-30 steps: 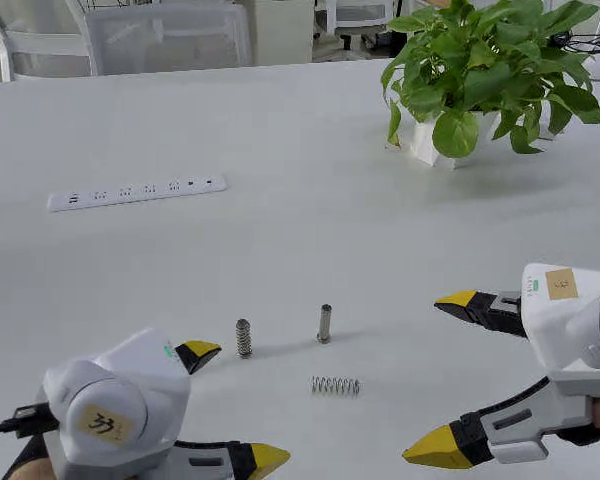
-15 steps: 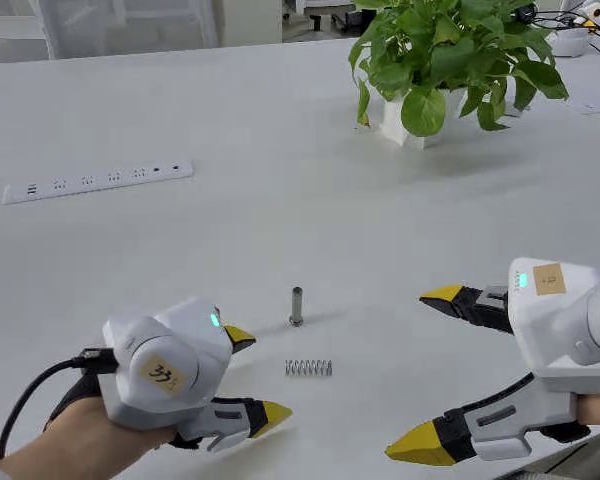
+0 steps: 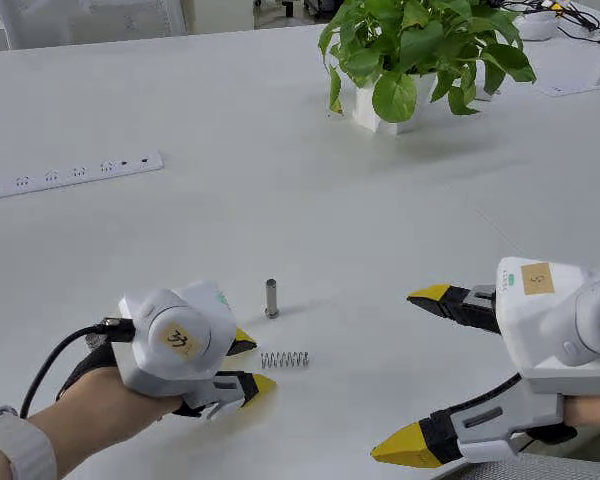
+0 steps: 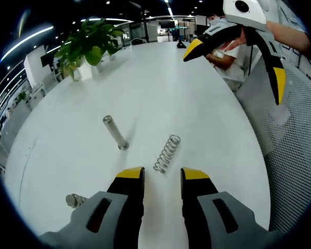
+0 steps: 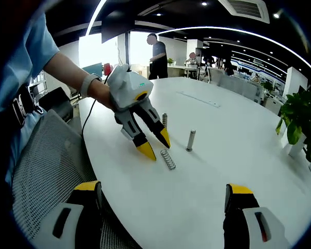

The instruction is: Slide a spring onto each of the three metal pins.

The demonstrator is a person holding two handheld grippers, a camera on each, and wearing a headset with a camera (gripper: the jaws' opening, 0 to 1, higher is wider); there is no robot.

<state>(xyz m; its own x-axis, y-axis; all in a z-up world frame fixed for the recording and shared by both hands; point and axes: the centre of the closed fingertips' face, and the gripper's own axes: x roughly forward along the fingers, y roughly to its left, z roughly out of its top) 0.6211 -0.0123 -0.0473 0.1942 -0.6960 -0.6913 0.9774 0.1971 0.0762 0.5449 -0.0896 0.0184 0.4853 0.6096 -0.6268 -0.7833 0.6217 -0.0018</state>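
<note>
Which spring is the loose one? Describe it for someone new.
On the white table, look at the near edge, well in front of the potted plant. Just ahead of the left gripper is the loose spring. It lies flat on its side, while the bare pin behind it stands upright.

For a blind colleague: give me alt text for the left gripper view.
The left gripper, jaws open, points at a loose spring lying on the table, a bare metal pin upright beyond it. The right gripper hangs open at upper right.

table [image 3: 280,200]: smooth, matt white surface
spring [image 3: 284,359]: bright coiled metal wire
pin [image 3: 271,298]: smooth grey metal, dull sheen
left gripper [image 3: 257,362]: glossy white plastic shell
</note>
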